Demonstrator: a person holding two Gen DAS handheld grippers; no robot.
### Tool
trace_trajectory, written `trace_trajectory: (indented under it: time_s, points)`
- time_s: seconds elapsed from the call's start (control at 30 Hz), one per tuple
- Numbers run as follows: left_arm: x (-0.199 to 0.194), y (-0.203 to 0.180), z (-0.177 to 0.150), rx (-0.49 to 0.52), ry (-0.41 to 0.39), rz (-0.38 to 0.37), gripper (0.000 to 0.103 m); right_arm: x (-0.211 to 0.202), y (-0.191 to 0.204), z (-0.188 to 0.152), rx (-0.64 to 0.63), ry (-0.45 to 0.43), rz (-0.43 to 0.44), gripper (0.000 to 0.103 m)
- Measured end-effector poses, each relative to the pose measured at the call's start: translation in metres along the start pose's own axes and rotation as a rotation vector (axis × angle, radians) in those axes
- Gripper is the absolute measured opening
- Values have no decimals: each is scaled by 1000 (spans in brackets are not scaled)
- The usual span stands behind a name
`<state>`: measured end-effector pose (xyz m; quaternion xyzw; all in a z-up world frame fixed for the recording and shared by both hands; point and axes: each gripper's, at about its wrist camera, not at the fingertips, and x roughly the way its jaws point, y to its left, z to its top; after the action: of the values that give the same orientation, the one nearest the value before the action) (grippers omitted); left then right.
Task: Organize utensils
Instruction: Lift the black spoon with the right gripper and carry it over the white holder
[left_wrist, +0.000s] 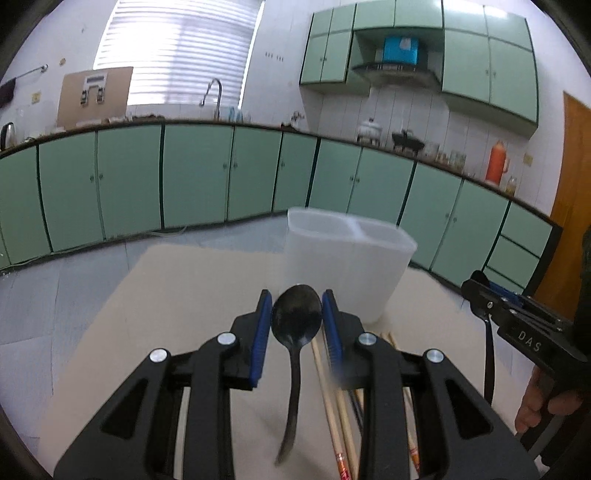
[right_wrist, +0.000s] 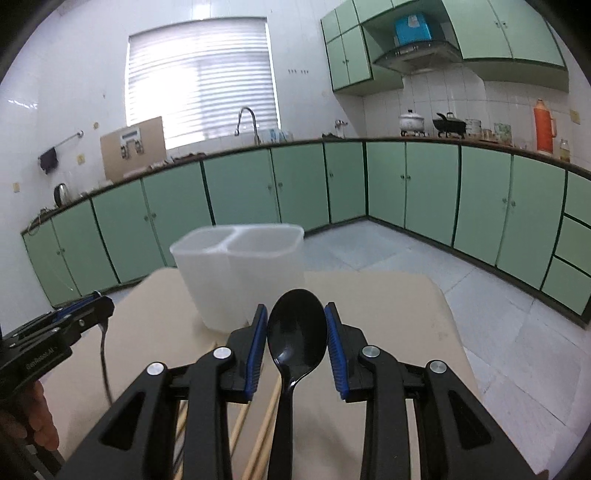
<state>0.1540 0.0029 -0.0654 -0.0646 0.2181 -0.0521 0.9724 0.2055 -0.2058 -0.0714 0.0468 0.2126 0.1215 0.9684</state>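
My left gripper (left_wrist: 296, 304) is shut on the bowl of a black spoon (left_wrist: 295, 325), held above the table with its handle hanging down. My right gripper (right_wrist: 296, 319) is shut on the bowl of a second black spoon (right_wrist: 296, 332). A translucent white two-compartment holder (left_wrist: 347, 262) stands upright on the table just beyond both grippers; it also shows in the right wrist view (right_wrist: 240, 273). Both compartments look empty. Several wooden chopsticks (left_wrist: 338, 413) lie on the table below the grippers, also seen in the right wrist view (right_wrist: 264, 435).
The beige table (left_wrist: 177, 295) has its far edge just behind the holder, with tiled floor beyond. Green kitchen cabinets (right_wrist: 406, 184) line the walls. The right gripper (left_wrist: 517, 317) shows at the right of the left view; the left gripper (right_wrist: 62, 325) at the left of the right view.
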Motion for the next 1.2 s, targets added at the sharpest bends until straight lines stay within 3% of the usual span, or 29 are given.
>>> trace_trajectory:
  time_s: [0.27, 0.57, 0.77, 0.93, 1.2]
  points:
    - [-20, 2, 16, 0, -90, -9, 26, -4, 7, 19, -9, -76, 34, 31]
    - [-25, -11, 85, 23, -235, -54, 26, 7, 4, 81, 4, -233, 72, 31]
    - [-1, -29, 127, 22, -302, -105, 26, 31, 6, 119, 31, -305, 118, 31]
    - [36, -36, 141, 3, -283, -140, 26, 58, 5, 133, 58, -332, 137, 31]
    - [81, -28, 123, -13, -224, -133, 26, 111, 12, 124, 20, -295, 83, 31]
